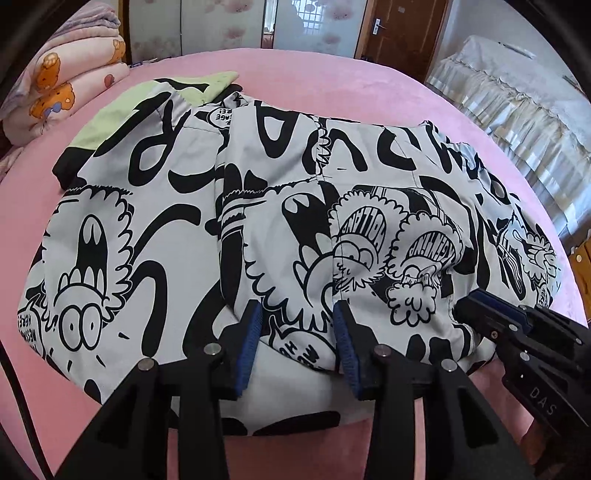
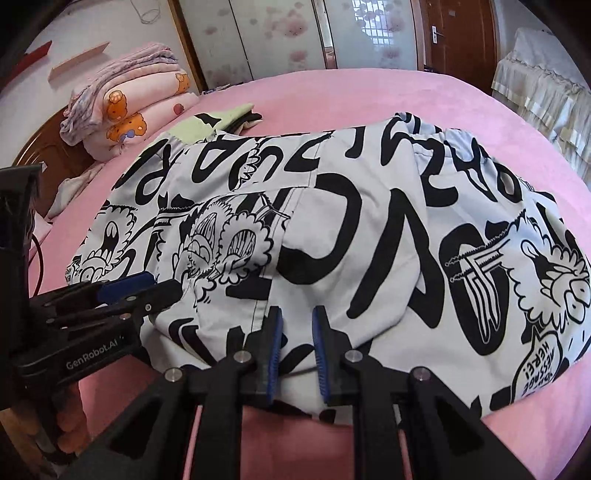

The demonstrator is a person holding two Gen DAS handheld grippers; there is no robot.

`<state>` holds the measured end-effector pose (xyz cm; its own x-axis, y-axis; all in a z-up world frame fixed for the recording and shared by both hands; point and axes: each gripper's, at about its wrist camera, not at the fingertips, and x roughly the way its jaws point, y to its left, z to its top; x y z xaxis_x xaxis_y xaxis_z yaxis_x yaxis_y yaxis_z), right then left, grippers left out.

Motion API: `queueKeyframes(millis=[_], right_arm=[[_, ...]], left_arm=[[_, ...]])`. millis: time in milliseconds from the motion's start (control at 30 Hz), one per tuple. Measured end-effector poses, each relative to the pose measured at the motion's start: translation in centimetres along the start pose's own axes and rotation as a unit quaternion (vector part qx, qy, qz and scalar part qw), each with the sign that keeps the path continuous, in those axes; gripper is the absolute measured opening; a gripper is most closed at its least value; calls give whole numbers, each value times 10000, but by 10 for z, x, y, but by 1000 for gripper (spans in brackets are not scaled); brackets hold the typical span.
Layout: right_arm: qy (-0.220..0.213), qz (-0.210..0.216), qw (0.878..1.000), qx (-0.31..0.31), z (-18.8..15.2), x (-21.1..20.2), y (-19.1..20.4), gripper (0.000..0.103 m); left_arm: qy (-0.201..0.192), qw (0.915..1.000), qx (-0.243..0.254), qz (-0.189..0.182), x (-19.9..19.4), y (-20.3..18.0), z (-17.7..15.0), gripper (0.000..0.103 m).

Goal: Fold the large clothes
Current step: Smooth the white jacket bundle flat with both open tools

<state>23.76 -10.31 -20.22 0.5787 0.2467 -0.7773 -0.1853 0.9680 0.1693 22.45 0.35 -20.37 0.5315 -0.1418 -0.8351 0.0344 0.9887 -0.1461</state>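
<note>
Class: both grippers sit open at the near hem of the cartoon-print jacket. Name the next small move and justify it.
Probably close both the left gripper and right gripper on the near hem of the black-and-white cartoon-print jacket: both are open, with fabric between their fingers, nothing gripped.

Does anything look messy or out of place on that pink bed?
Mostly tidy. The printed jacket lies folded but lumpy on the bed, and a pale green part sticks out at its far left corner. Both tools hover open at its near edge.

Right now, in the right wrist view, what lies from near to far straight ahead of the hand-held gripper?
right hand-held gripper open → printed garment → bare pink bedspread → wardrobe doors
</note>
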Motion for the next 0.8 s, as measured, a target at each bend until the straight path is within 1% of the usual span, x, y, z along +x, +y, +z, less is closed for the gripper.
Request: queueKeyframes(millis=[100, 133, 200, 233, 267, 467, 700, 767, 800], right_arm=[[40, 4, 10000, 46, 1, -3, -1, 17], [45, 5, 10000, 62, 1, -4, -1, 17], [45, 2, 9999, 101, 1, -8, -3, 17], [46, 0, 9999, 124, 1, -9, -4, 17], [43, -10, 9999, 140, 0, -13, -4, 17], [-8, -98, 9999, 49, -5, -39, -2, 17], [-164, -202, 9996, -52, -17, -81, 6, 18], [-264, -196, 9994, -61, -21, -94, 10, 28], [-318, -205, 9993, -59, -22, -99, 12, 31]], left_arm=[[60, 10000, -68, 3, -2, 1, 2, 39], [73, 9999, -82, 11, -4, 1, 3, 41], [76, 9999, -113, 25, -8, 0, 3, 52], [58, 9998, -153, 78, -13, 0, 2, 61], [27, 9998, -173, 112, -19, 0, 1, 66], [-18, 9995, -269, 173, -53, 7, -4, 67], [-176, 9983, -532, 162, -105, 21, -16, 70], [-243, 9979, -589, 143, -117, 24, -21, 73], [-284, 9975, -638, 124, -122, 26, -24, 74]])
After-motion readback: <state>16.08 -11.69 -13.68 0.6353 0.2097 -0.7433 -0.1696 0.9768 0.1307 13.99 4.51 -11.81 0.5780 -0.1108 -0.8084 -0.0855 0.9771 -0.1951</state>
